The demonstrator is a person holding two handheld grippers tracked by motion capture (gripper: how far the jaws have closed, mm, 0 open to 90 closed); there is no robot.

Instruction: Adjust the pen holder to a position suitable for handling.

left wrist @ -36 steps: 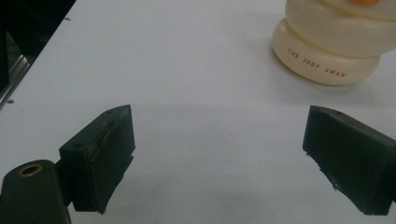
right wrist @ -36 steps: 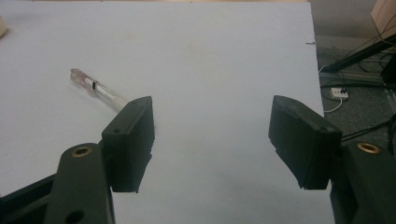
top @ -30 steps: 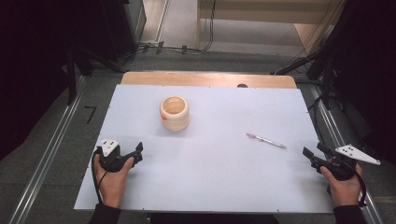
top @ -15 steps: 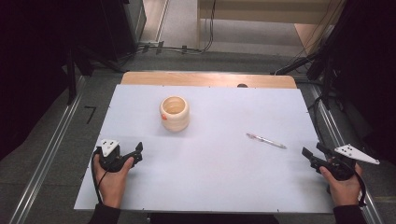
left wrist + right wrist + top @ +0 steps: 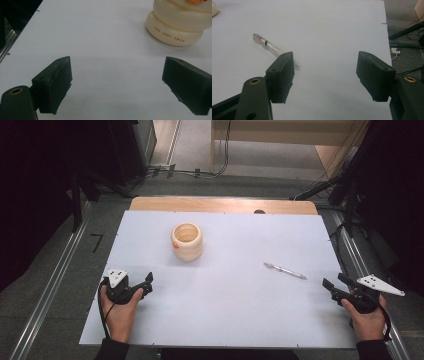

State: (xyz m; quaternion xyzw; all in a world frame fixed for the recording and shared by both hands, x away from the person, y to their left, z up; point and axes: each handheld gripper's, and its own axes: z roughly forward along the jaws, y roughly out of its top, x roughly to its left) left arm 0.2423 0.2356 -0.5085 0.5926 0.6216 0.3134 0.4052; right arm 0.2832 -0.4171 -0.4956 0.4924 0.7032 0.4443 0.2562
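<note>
Pen (image 5: 285, 271): lay flat on the white table (image 5: 230, 315) toward its right side, just ahead of the right gripper (image 5: 334, 284), untouched; position unchanged from the earlier frames. Right gripper: jaws wide apart, empty, unmoved. Cream pot (image 5: 187, 241): upright, rear left, unmoved. Left gripper (image 5: 147, 283): jaws apart, empty, stationary.

Cream pot (image 5: 187, 241) with an orange spot and orange lettering; clear pen (image 5: 285, 270) with a black band; black tongs — left (image 5: 148, 282), right (image 5: 334, 283) — over a plain white tabletop (image 5: 240, 305).
</note>
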